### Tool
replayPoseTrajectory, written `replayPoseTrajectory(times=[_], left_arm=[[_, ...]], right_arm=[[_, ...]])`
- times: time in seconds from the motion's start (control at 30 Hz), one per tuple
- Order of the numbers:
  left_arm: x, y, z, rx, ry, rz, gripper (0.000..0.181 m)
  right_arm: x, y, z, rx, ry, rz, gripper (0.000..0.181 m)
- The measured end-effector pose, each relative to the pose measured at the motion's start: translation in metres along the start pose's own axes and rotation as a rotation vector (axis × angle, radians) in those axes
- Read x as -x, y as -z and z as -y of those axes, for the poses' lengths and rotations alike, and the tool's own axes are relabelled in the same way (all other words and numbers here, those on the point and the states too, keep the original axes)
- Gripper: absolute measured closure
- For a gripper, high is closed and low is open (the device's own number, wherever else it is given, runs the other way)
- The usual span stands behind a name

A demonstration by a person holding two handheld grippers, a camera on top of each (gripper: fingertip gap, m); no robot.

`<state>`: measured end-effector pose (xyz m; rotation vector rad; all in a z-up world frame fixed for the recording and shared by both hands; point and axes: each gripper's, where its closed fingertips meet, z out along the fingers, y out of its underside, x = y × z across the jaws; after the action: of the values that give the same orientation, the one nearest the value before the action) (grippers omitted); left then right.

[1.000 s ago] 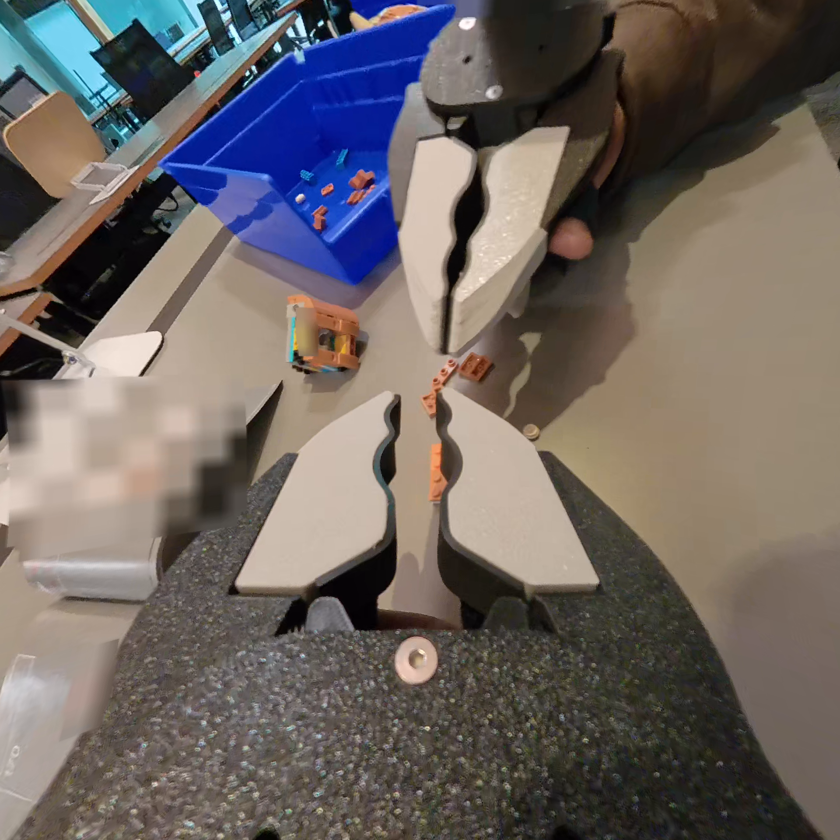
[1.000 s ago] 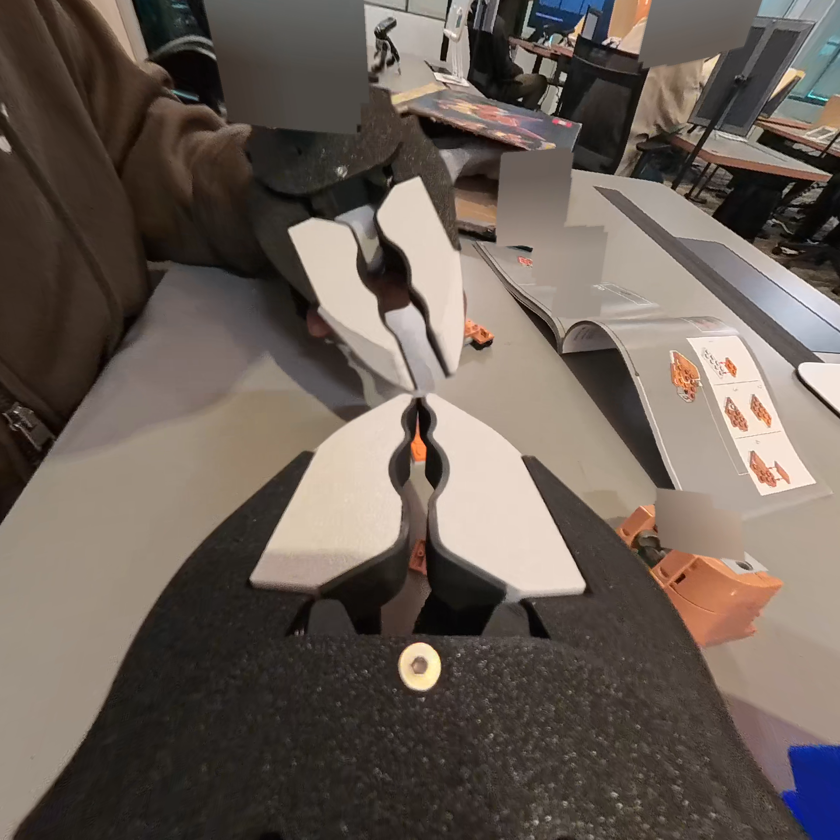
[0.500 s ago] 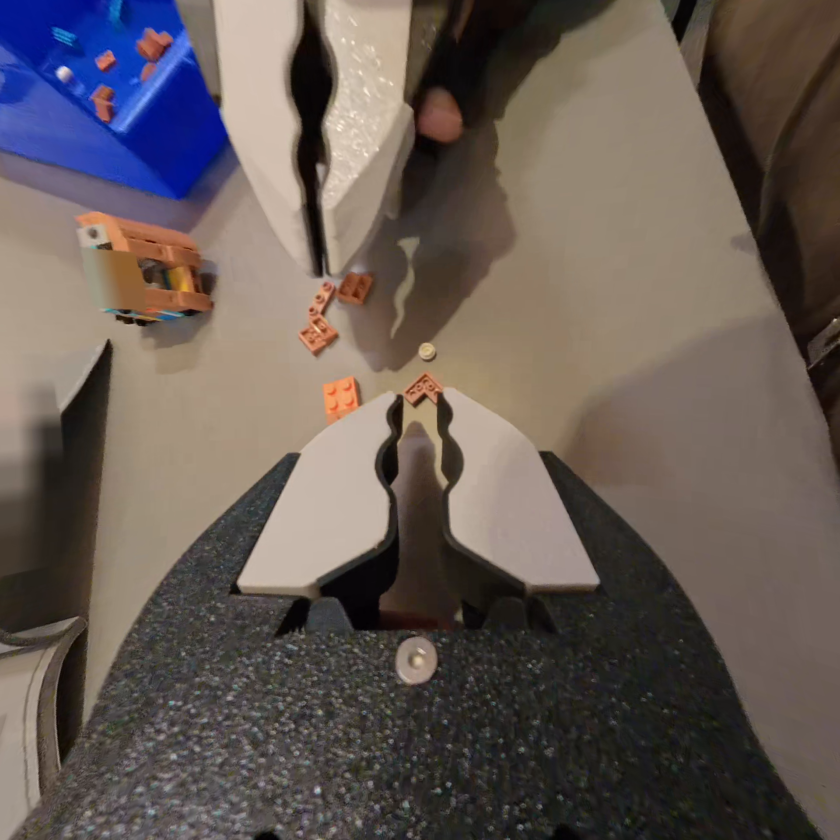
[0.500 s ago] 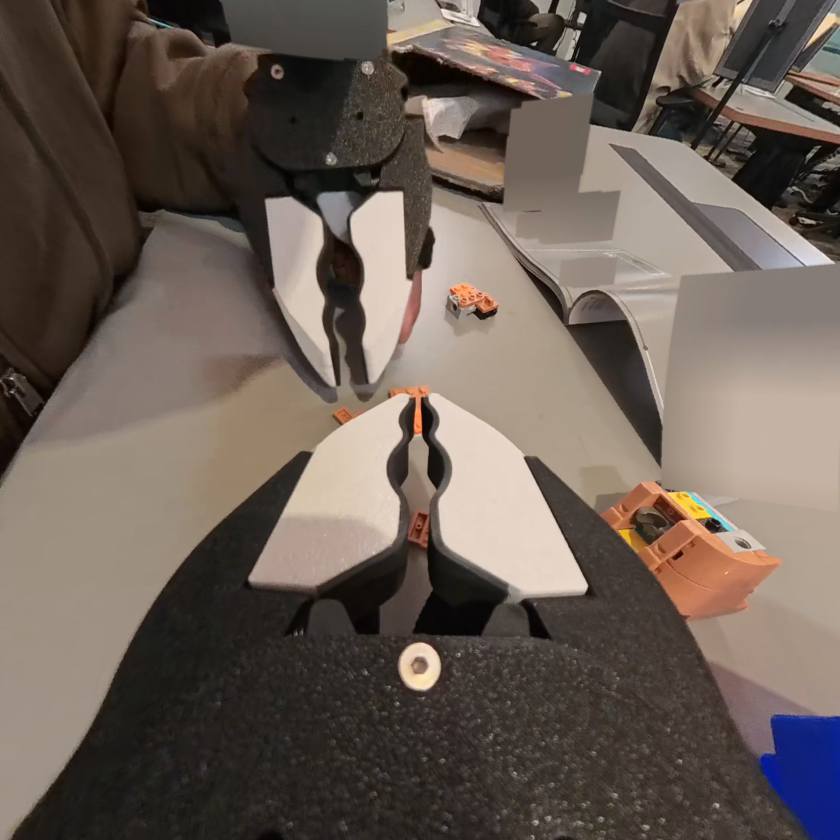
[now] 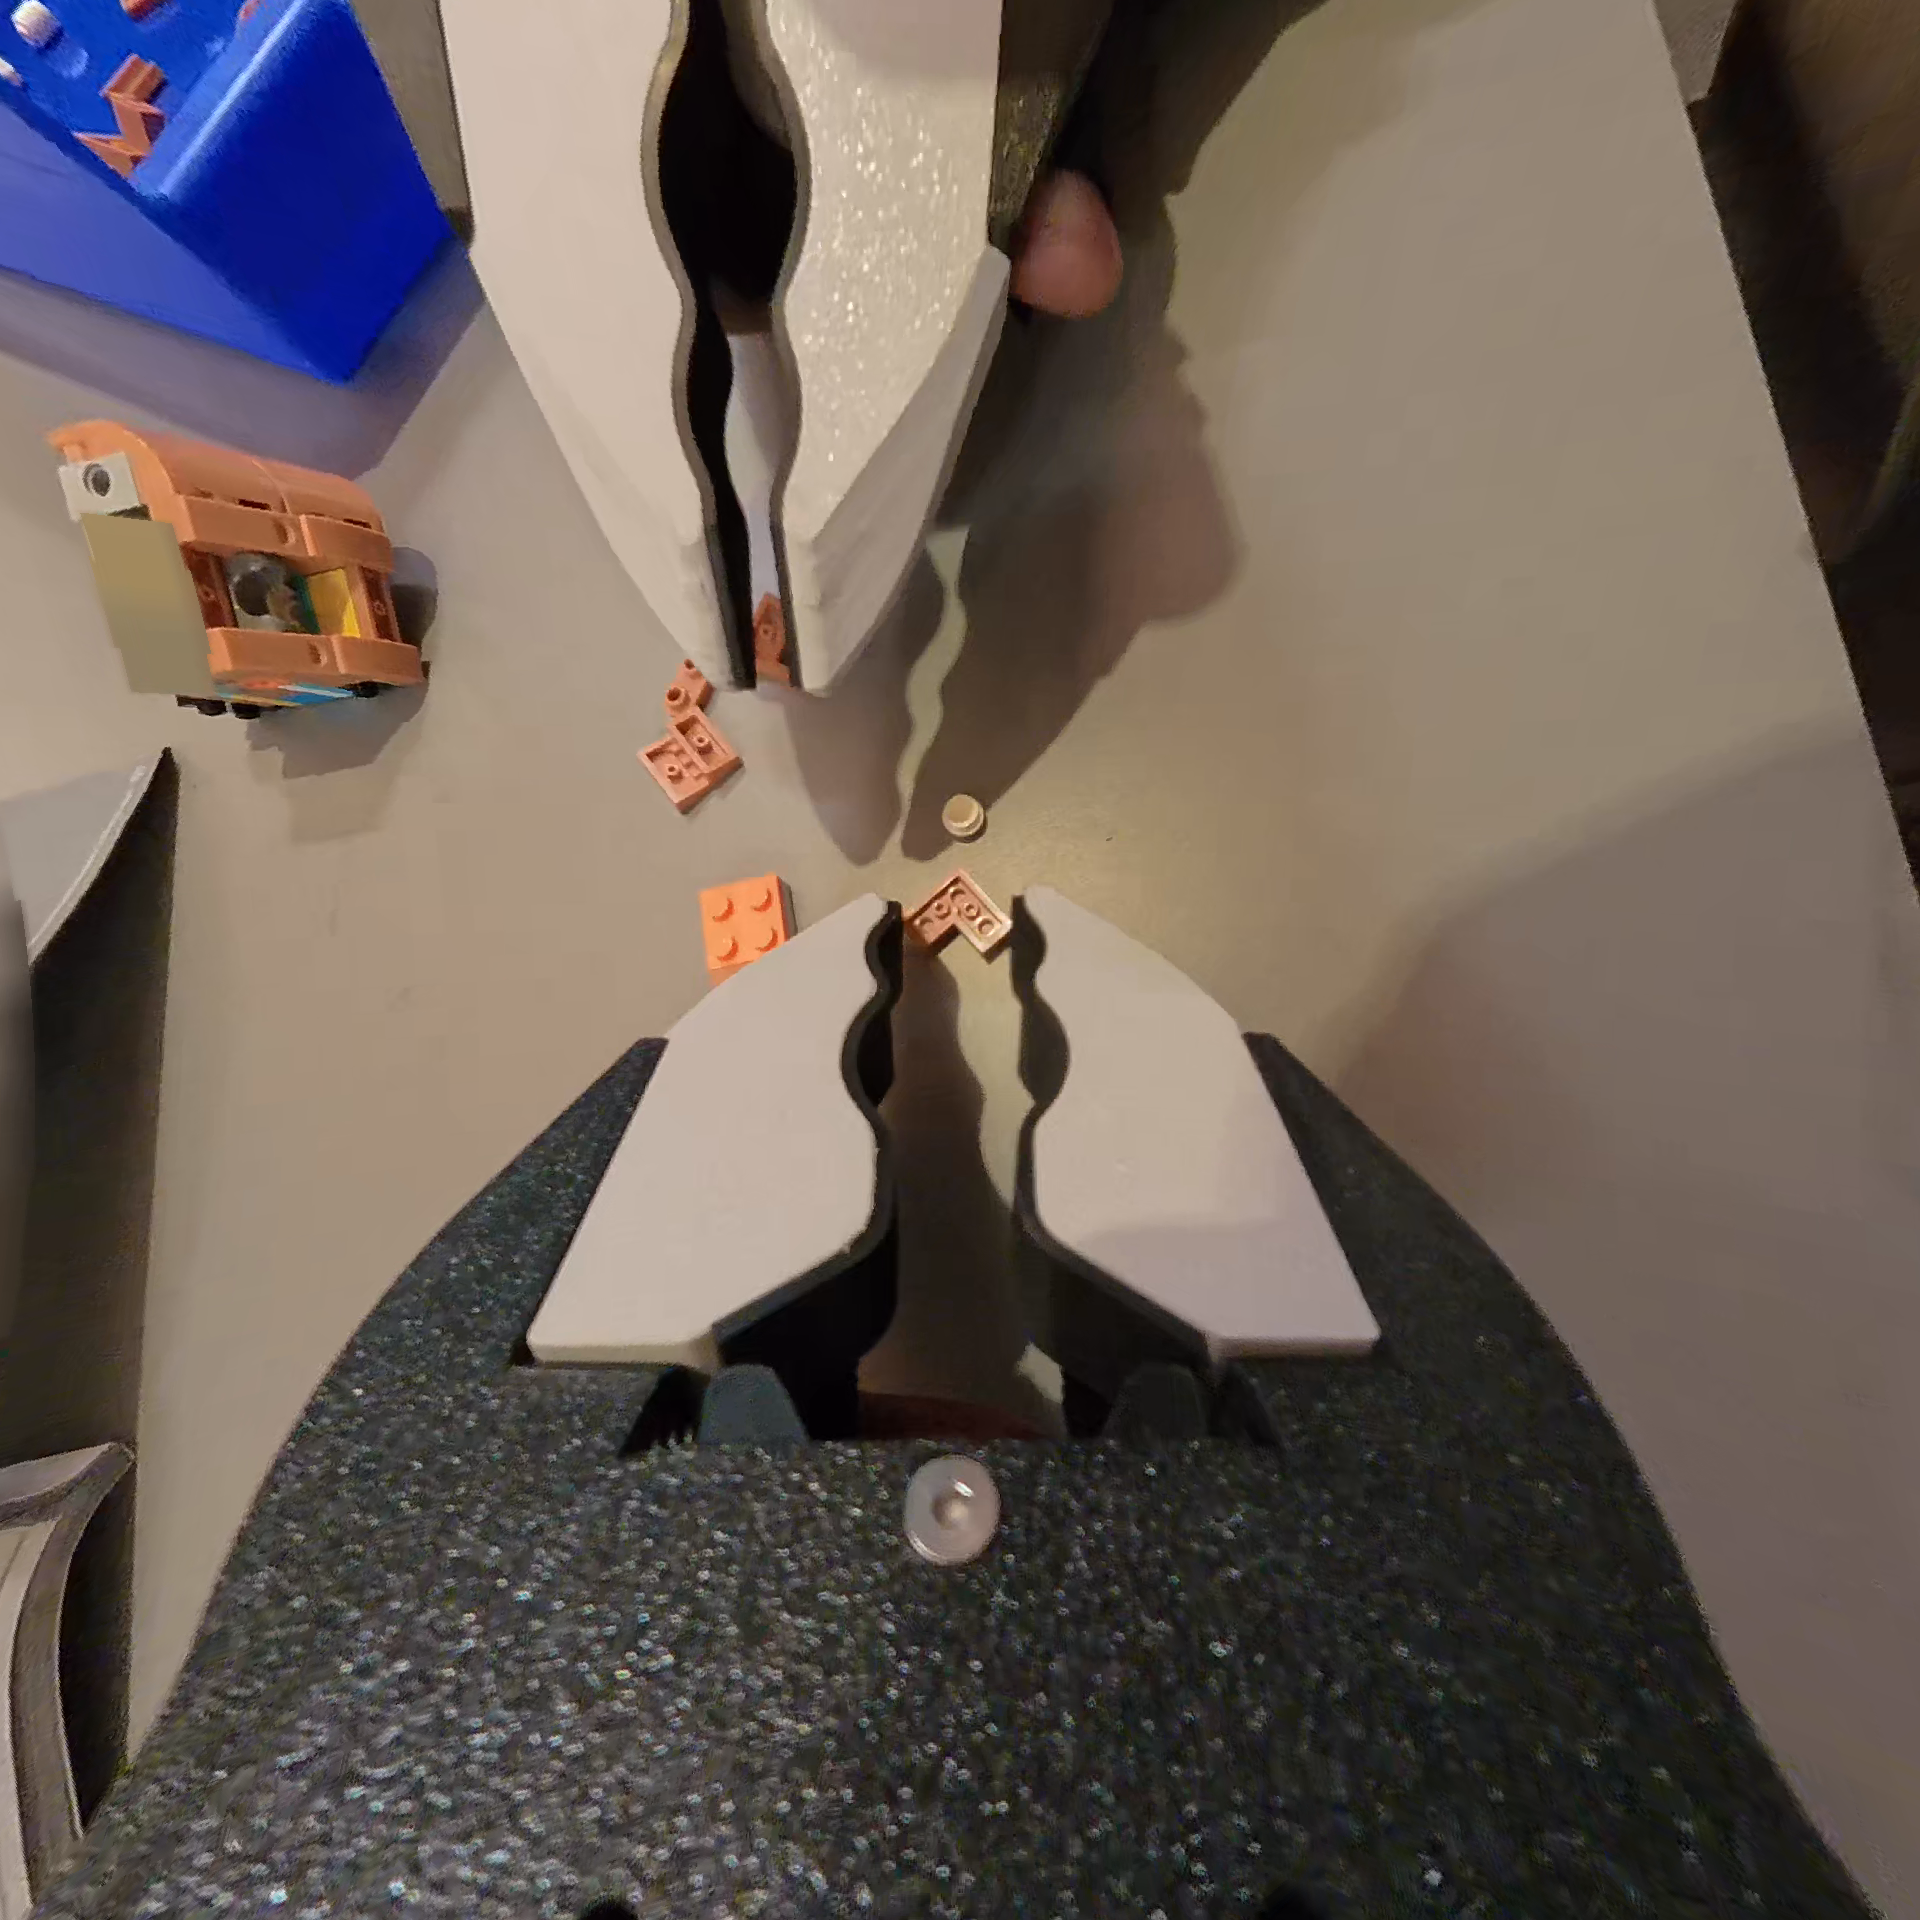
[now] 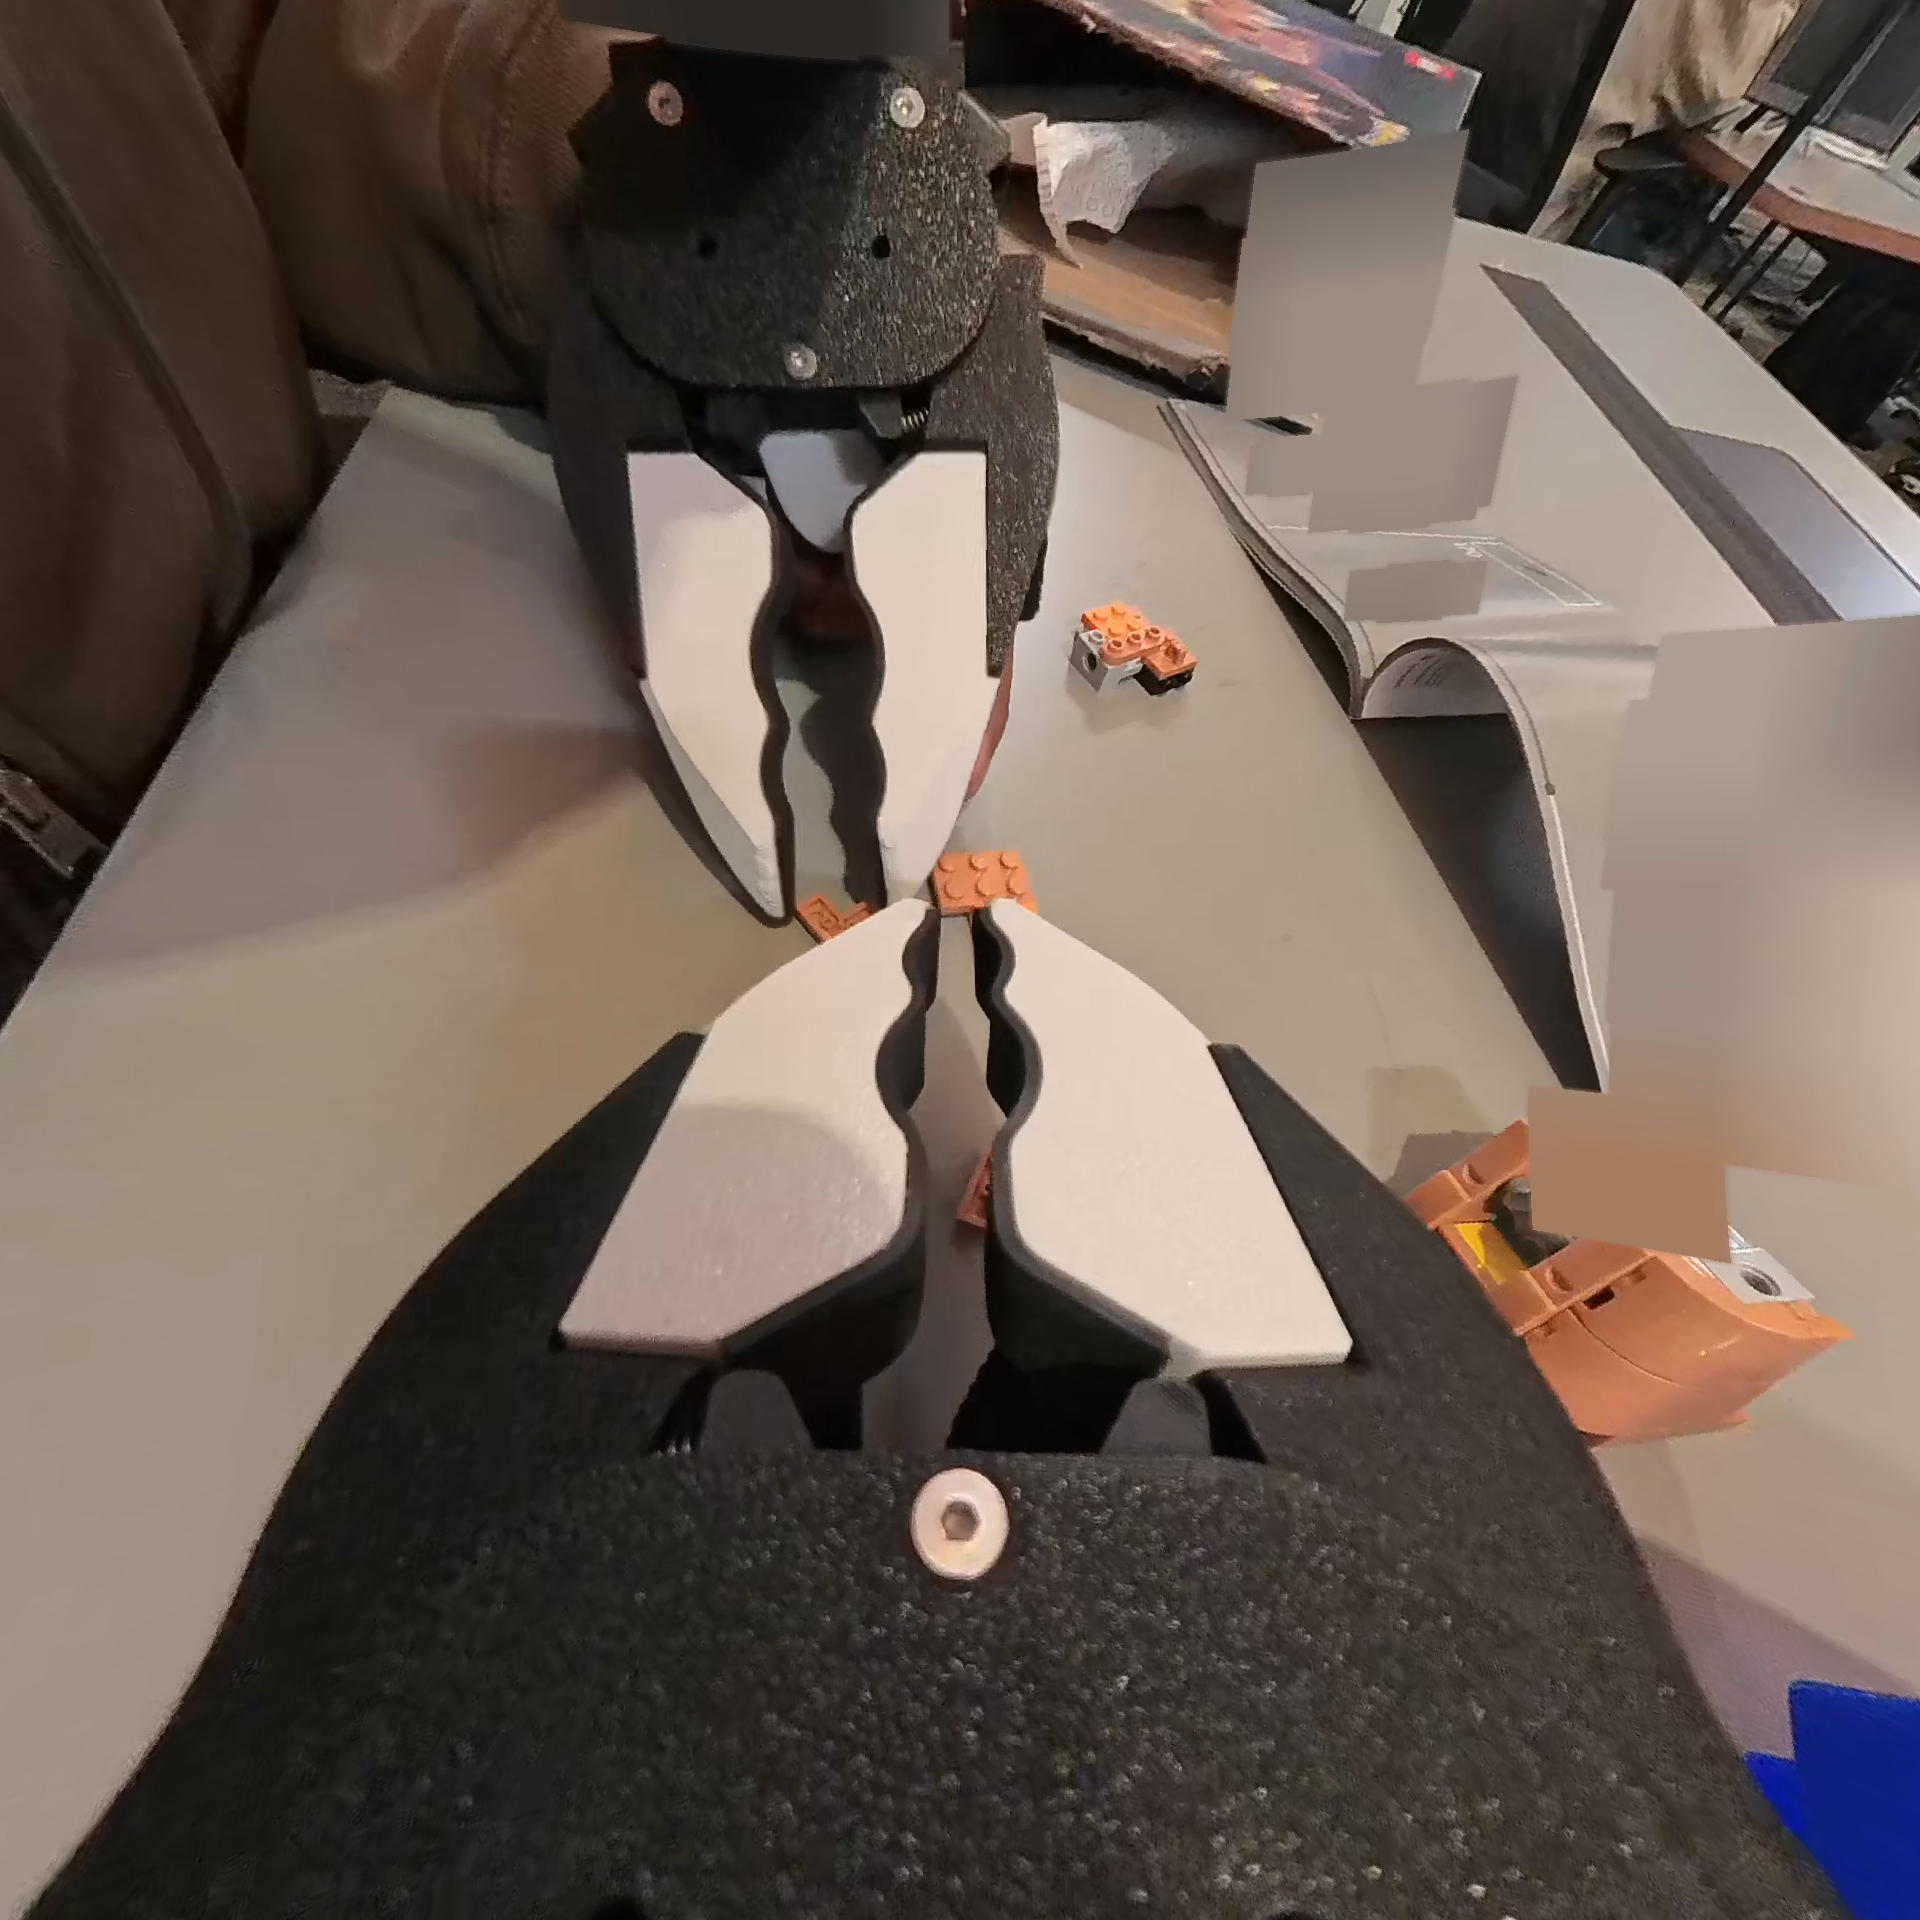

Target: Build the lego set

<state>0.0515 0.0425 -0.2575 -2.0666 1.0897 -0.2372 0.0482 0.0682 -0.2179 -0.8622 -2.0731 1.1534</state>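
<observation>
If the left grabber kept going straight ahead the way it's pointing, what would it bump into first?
Most likely the small L-shaped brown piece, lying on the table right at the tips of the open left gripper. Just beyond it sits a tiny tan round stud. Depth is hard to judge.

Left tool (image 5: 951, 914) stands parted, an L-shaped brown plate (image 5: 961, 916) at its tips on the tabletop (image 5: 1403, 831). Opposite, the right tool (image 5: 767, 665) pinches a small brown piece (image 5: 769, 639).
</observation>
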Motion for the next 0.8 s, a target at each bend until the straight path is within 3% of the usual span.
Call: replayPoseTrajectory(times=[0.2, 0.5, 0.67, 0.8], left_arm=[[0.0, -0.001, 0.001, 0.0, 0.028, 0.0, 0.181], [0.007, 0.013, 0.018, -0.162, 0.247, -0.079, 0.181], [0.006, 0.008, 0.0, -0.034, 0.19, -0.042, 0.18], [0.003, 0.006, 0.0, -0.01, 0.204, -0.042, 0.172]], right_arm=[[0.001, 0.0, -0.001, 0.004, 0.007, -0.001, 0.174], [0.004, -0.001, -0.002, 0.013, 0.071, -0.003, 0.171], [0.004, -0.002, -0.003, 0.022, 0.065, -0.007, 0.17], [0.003, -0.002, -0.004, 0.025, 0.064, -0.008, 0.17]])
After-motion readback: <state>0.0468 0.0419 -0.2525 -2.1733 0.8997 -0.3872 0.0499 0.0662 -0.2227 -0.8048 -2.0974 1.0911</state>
